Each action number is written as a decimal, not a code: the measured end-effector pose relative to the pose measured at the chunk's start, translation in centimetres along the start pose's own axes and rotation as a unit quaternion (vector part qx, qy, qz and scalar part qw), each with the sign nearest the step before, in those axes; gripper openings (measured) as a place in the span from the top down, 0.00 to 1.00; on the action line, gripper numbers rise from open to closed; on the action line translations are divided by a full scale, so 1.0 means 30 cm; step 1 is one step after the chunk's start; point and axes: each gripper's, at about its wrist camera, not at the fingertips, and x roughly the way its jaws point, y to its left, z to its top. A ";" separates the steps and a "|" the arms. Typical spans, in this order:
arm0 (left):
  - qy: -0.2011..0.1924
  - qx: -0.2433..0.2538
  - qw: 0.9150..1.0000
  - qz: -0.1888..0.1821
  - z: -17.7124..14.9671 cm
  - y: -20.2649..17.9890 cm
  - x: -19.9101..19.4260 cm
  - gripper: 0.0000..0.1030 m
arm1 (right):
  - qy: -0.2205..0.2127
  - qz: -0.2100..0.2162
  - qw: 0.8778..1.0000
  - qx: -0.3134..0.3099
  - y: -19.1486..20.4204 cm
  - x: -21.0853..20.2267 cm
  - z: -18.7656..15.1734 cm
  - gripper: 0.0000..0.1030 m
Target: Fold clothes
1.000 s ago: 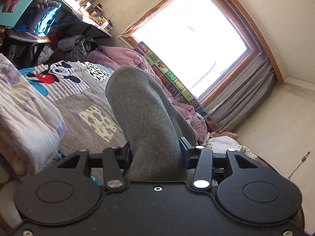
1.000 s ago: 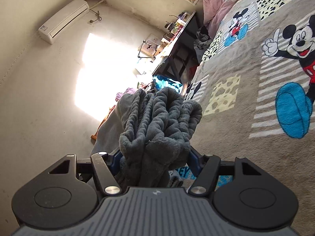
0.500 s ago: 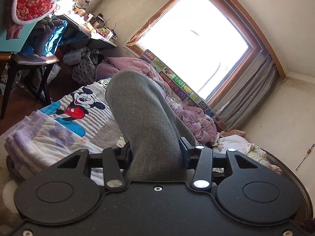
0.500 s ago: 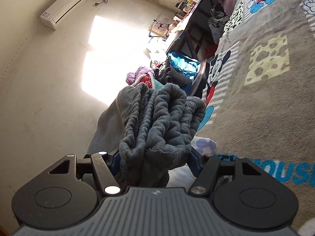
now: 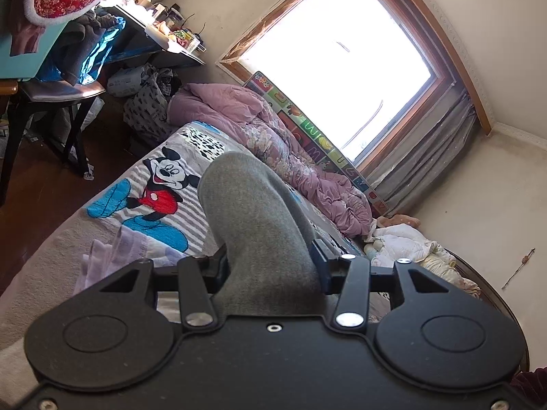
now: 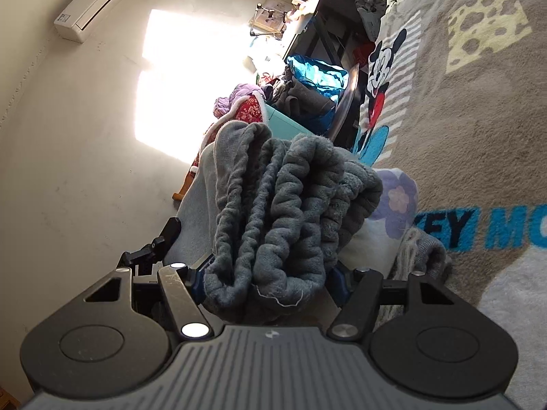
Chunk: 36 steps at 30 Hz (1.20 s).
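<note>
My left gripper (image 5: 270,266) is clamped on a smooth fold of the grey garment (image 5: 253,225), and the cloth sticks up between the two fingers like a round hump. My right gripper (image 6: 270,273) is clamped on another part of the grey garment (image 6: 283,215), where the fuzzy cloth is all bunched up in thick wrinkly rolls. In the right wrist view I can see one black tip of my other gripper poking out just to the left of the bundle, so my two hands are close together. The garment is held up in the air, over the near end of the bed. Under it lies the grey cartoon mouse blanket (image 5: 160,188), which covers the bed. A folded white and purple flower cloth (image 6: 396,198) lies on the blanket just beside the bundle, on its right in the right wrist view. Far along the bed there is a crumpled pink quilt (image 5: 273,136), next to a bright window (image 5: 338,54) with grey curtains. To the left of the bed stands a dark desk (image 5: 136,44) with lots of small things on it. Near it is a chair (image 5: 51,95) piled with clothes and a shiny blue jacket (image 6: 318,78). High on the wall hangs a white air conditioner (image 6: 99,0).
</note>
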 end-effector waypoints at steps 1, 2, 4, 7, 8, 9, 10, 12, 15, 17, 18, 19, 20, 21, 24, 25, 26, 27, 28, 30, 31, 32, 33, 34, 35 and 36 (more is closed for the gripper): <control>0.005 -0.004 1.000 0.006 -0.005 0.019 0.012 0.55 | 0.001 -0.004 1.000 0.005 -0.010 0.007 -0.006 0.37; 0.009 -0.005 1.000 0.018 -0.013 0.036 0.025 0.53 | 0.002 -0.007 1.000 0.011 -0.021 0.014 -0.012 0.37; 0.019 -0.002 0.998 0.057 -0.039 0.058 0.052 0.46 | 0.004 -0.014 1.000 0.019 -0.037 0.024 -0.020 0.37; 0.002 0.014 0.995 0.101 -0.073 0.068 0.049 0.39 | 0.013 -0.026 1.000 -0.001 -0.015 0.011 -0.016 0.33; -0.011 0.018 0.994 0.104 -0.077 0.064 0.036 0.39 | 0.017 -0.029 0.999 -0.012 -0.001 0.004 -0.016 0.32; -0.025 0.022 0.993 0.111 -0.081 0.057 0.022 0.39 | 0.022 -0.033 0.999 -0.021 0.011 -0.005 -0.017 0.31; -0.039 0.026 0.992 0.120 -0.083 0.049 0.006 0.39 | 0.027 -0.039 0.998 -0.028 0.021 -0.016 -0.019 0.30; -0.062 0.041 0.987 0.145 -0.082 0.021 -0.022 0.39 | 0.036 -0.046 0.998 -0.035 0.030 -0.046 -0.023 0.30; -0.095 0.072 0.976 0.181 -0.088 -0.038 -0.064 0.39 | 0.041 -0.061 0.995 -0.060 0.049 -0.112 -0.028 0.30; -0.120 0.090 0.972 0.180 -0.108 -0.080 -0.091 0.39 | 0.034 -0.070 0.993 -0.093 0.077 -0.165 -0.028 0.31; -0.132 0.099 0.970 0.179 -0.120 -0.101 -0.104 0.38 | 0.025 -0.077 0.990 -0.113 0.096 -0.193 -0.026 0.31; -0.140 0.107 0.968 0.177 -0.133 -0.120 -0.109 0.38 | 0.014 -0.080 0.987 -0.135 0.117 -0.219 -0.023 0.32; -0.143 0.114 0.967 0.175 -0.148 -0.137 -0.106 0.38 | 0.000 -0.079 0.983 -0.163 0.142 -0.239 -0.021 0.32; -0.146 0.122 0.966 0.173 -0.163 -0.154 -0.104 0.38 | -0.015 -0.080 0.977 -0.199 0.174 -0.252 -0.018 0.32; -0.145 0.140 0.965 0.171 -0.186 -0.194 -0.059 0.38 | -0.054 -0.074 0.947 -0.308 0.285 -0.227 0.016 0.33; -0.143 0.146 0.964 0.170 -0.186 -0.206 -0.036 0.38 | -0.060 -0.069 0.936 -0.340 0.315 -0.201 0.028 0.34; -0.142 0.151 0.964 0.169 -0.183 -0.216 -0.012 0.38 | -0.065 -0.064 0.925 -0.370 0.340 -0.172 0.037 0.34; -0.138 0.157 0.963 0.170 -0.183 -0.220 0.014 0.38 | -0.064 -0.060 0.916 -0.392 0.357 -0.137 0.049 0.34; -0.132 0.163 0.962 0.174 -0.185 -0.217 0.039 0.38 | -0.059 -0.060 0.911 -0.404 0.361 -0.099 0.059 0.36; -0.118 0.176 0.960 0.181 -0.190 -0.213 0.090 0.38 | -0.047 -0.070 0.903 -0.422 0.348 -0.028 0.069 0.36; -0.110 0.186 0.958 0.187 -0.201 -0.203 0.113 0.38 | -0.034 -0.078 0.903 -0.421 0.322 0.003 0.067 0.36; -0.101 0.197 0.955 0.196 -0.219 -0.187 0.133 0.38 | -0.016 -0.085 0.905 -0.417 0.288 0.029 0.060 0.36; -0.090 0.204 0.953 0.205 -0.235 -0.168 0.151 0.38 | 0.001 -0.093 0.906 -0.413 0.255 0.056 0.053 0.36; -0.074 0.208 0.952 0.213 -0.249 -0.147 0.167 0.38 | 0.009 -0.096 0.907 -0.409 0.221 0.070 0.041 0.36; -0.062 0.222 0.948 0.222 -0.271 -0.130 0.186 0.38 | 0.009 -0.095 0.909 -0.406 0.186 0.074 0.022 0.36; -0.053 0.245 0.940 0.231 -0.299 -0.116 0.205 0.38 | 0.008 -0.095 0.910 -0.403 0.152 0.077 0.004 0.35</control>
